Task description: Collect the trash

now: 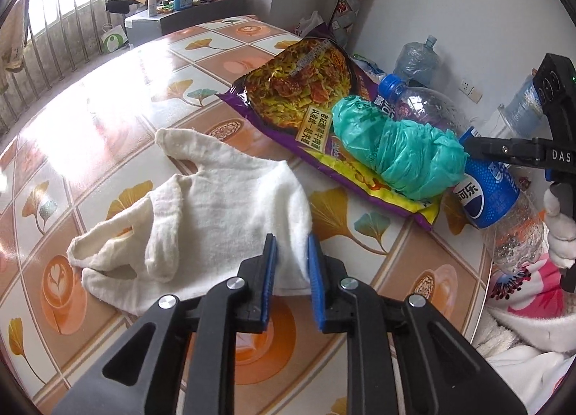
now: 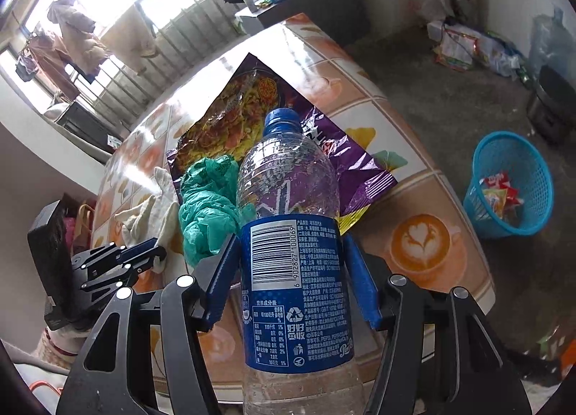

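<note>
My right gripper (image 2: 291, 240) is shut on a clear Pepsi bottle (image 2: 295, 271) with a blue label and cap, its pads pressing both sides of the label. The bottle hangs tilted over the table's right edge. A crumpled green plastic bag (image 1: 396, 155) lies on a big purple noodle wrapper (image 1: 298, 90) beside the bottle (image 1: 489, 195). My left gripper (image 1: 291, 238) hovers at the near edge of a white cloth (image 1: 223, 199). Its blue pads stand a narrow gap apart with the cloth's edge between them, and I see no pinch.
The table (image 1: 144, 98) has a glossy cover with leaf and coffee prints. A blue mesh basket (image 2: 536, 177) holding wrappers stands on the floor to the right. Water jugs (image 1: 417, 58) and clutter sit by the wall. A gloved hand (image 1: 561, 235) holds the right gripper.
</note>
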A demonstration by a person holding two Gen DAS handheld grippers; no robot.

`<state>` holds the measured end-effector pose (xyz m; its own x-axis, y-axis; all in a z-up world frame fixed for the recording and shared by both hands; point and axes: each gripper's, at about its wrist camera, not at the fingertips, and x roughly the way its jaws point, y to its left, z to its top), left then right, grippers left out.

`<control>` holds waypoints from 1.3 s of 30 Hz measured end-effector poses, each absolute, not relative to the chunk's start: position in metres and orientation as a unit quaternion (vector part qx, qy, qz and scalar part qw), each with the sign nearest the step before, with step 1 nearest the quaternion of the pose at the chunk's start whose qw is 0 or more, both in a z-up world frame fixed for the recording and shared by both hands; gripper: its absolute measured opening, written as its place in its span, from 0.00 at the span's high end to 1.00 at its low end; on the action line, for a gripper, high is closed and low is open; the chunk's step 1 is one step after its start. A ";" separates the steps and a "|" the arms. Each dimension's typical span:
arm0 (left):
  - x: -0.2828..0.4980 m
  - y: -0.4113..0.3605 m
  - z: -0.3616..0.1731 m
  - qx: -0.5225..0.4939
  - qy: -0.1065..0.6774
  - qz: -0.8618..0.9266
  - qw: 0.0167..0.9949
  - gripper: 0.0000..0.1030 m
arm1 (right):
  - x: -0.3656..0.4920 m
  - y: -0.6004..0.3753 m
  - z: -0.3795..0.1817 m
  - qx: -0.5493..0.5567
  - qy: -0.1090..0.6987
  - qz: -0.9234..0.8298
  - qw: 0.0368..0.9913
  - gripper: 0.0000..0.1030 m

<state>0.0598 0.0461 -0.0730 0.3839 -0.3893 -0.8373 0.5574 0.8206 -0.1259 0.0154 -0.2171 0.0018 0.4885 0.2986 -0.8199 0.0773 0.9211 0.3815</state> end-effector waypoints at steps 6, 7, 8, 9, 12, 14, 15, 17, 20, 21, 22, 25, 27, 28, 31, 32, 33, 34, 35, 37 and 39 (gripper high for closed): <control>0.055 0.039 -0.073 0.133 0.459 -0.282 0.832 0.89 | 0.014 -0.218 0.006 0.190 0.500 0.071 0.842 0.47; 0.055 0.040 -0.072 0.130 0.459 -0.281 0.833 0.90 | 0.014 -0.219 0.006 0.193 0.499 0.072 0.842 0.47; 0.056 0.042 -0.071 0.127 0.458 -0.280 0.834 0.92 | 0.014 -0.220 0.007 0.195 0.498 0.073 0.842 0.47; 0.056 0.044 -0.069 0.124 0.456 -0.278 0.836 0.92 | 0.013 -0.221 0.008 0.198 0.495 0.074 0.843 0.47; 0.060 0.049 -0.060 0.113 0.448 -0.274 0.843 0.93 | 0.012 -0.223 0.013 0.206 0.487 0.074 0.846 0.47; 0.062 0.054 -0.052 0.099 0.443 -0.273 0.848 0.94 | 0.011 -0.226 0.017 0.209 0.481 0.072 0.848 0.48; 0.064 0.057 -0.047 0.093 0.439 -0.273 0.851 0.94 | 0.010 -0.228 0.019 0.212 0.478 0.072 0.850 0.48; 0.064 0.062 -0.035 0.088 0.425 -0.269 0.860 0.94 | 0.009 -0.229 0.024 0.217 0.471 0.070 0.852 0.48; 0.064 0.067 -0.015 0.085 0.401 -0.264 0.873 0.94 | 0.008 -0.232 0.030 0.224 0.460 0.067 0.856 0.48; 0.064 0.070 -0.009 0.083 0.393 -0.262 0.878 0.94 | 0.007 -0.233 0.033 0.227 0.457 0.066 0.858 0.48; 0.065 0.072 -0.003 0.082 0.385 -0.259 0.882 0.94 | 0.007 -0.234 0.035 0.229 0.453 0.066 0.859 0.48; 0.067 0.081 0.015 0.070 0.367 -0.255 0.892 0.94 | 0.004 -0.237 0.041 0.236 0.441 0.066 0.864 0.48; 0.070 0.087 0.025 0.059 0.360 -0.254 0.896 0.94 | 0.003 -0.237 0.046 0.239 0.433 0.067 0.867 0.48; 0.071 0.089 0.031 0.054 0.355 -0.253 0.898 0.94 | 0.001 -0.238 0.048 0.242 0.429 0.068 0.868 0.48; 0.071 0.096 0.047 0.049 0.336 -0.248 0.907 0.94 | 0.001 -0.240 0.052 0.249 0.420 0.071 0.870 0.48; 0.070 0.097 0.053 0.047 0.329 -0.247 0.910 0.94 | 0.000 -0.240 0.053 0.251 0.417 0.073 0.870 0.48; 0.070 0.100 0.059 0.045 0.322 -0.246 0.913 0.94 | 0.000 -0.240 0.054 0.253 0.415 0.074 0.871 0.48; 0.070 0.102 0.064 0.042 0.315 -0.245 0.916 0.94 | 0.000 -0.240 0.055 0.254 0.414 0.075 0.871 0.48; 0.070 0.103 0.069 0.040 0.309 -0.244 0.918 0.94 | 0.000 -0.240 0.056 0.255 0.412 0.075 0.872 0.48; 0.069 0.105 0.079 0.037 0.299 -0.244 0.922 0.94 | 0.000 -0.241 0.058 0.257 0.409 0.078 0.872 0.48; 0.068 0.105 0.085 0.037 0.289 -0.244 0.925 0.94 | 0.001 -0.242 0.059 0.259 0.407 0.080 0.872 0.48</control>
<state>0.0678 0.1049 0.0855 0.7146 -0.4295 -0.5522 0.4722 0.8785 -0.0721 0.0005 -0.2418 0.0589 0.6555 0.3501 -0.6692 0.0712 0.8535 0.5163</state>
